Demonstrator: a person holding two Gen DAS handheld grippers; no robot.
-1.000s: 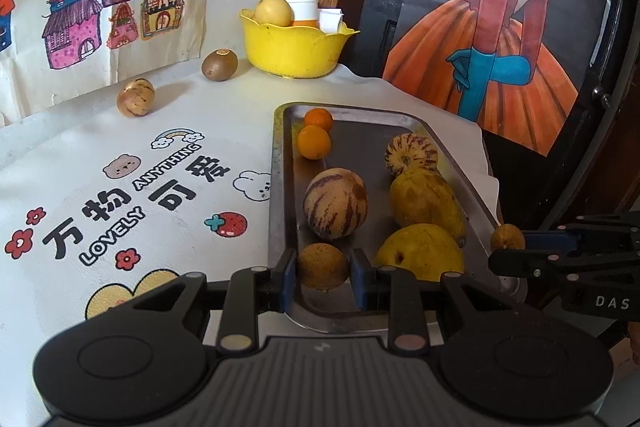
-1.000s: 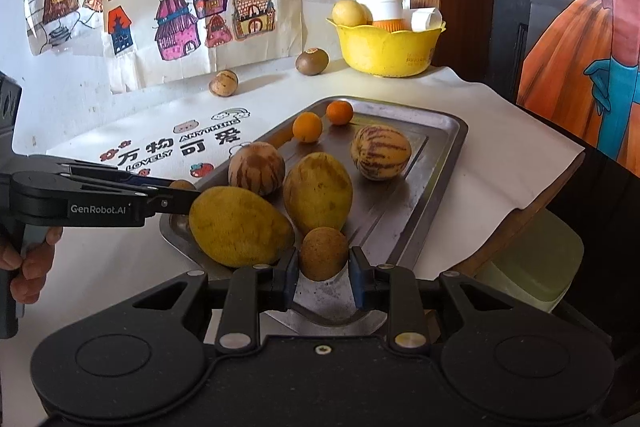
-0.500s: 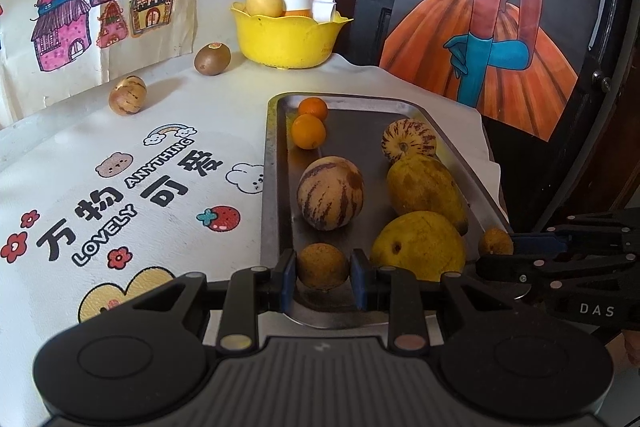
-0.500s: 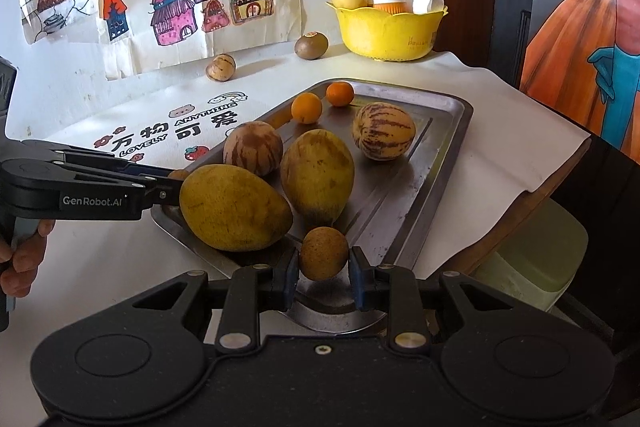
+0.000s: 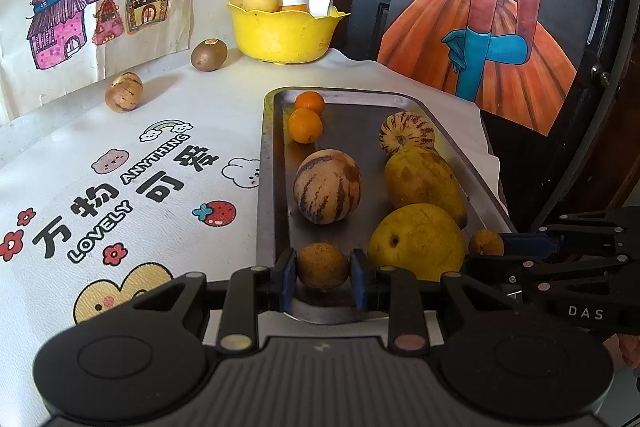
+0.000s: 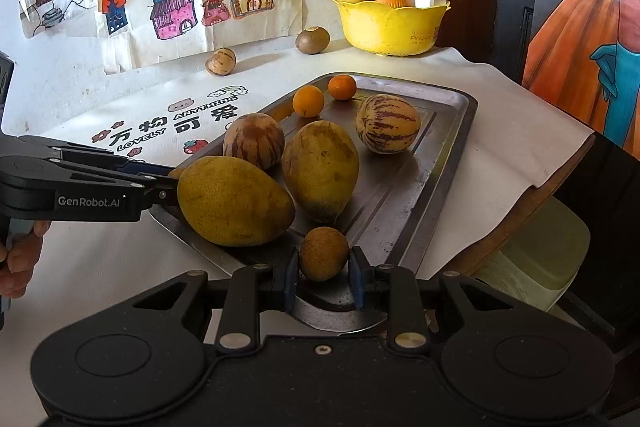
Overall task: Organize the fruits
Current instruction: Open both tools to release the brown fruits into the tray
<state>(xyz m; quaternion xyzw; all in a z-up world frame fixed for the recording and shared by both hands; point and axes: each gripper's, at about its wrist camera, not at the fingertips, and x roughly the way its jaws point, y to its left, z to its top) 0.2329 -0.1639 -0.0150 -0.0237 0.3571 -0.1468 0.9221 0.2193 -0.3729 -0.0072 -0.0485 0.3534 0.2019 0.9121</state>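
A metal tray (image 5: pixel 276 163) (image 6: pixel 448 155) holds two mangoes (image 5: pixel 416 241) (image 6: pixel 234 201), two striped melons (image 5: pixel 327 186) (image 6: pixel 387 123) and two small oranges (image 5: pixel 305 125) (image 6: pixel 308 101). My left gripper (image 5: pixel 322 269) is shut on a small brown round fruit (image 5: pixel 322 265) low over the tray's near left corner. My right gripper (image 6: pixel 323 259) is shut on another small brown fruit (image 6: pixel 323 253) over the tray's near edge; it also shows in the left wrist view (image 5: pixel 486 242). A kiwi (image 5: pixel 208 54) and a small striped fruit (image 5: pixel 124 92) lie on the tablecloth.
A yellow bowl (image 5: pixel 284 35) (image 6: pixel 392 27) with a yellow fruit and white jars stands at the table's far corner. The printed cloth (image 5: pixel 120 179) covers the table. Drawings hang on the wall. The table edge drops off at the right, above a pale bin (image 6: pixel 540 267).
Both grippers have sunk a little toward the tray with their brown fruits still held. The fruits on the tray have not moved.
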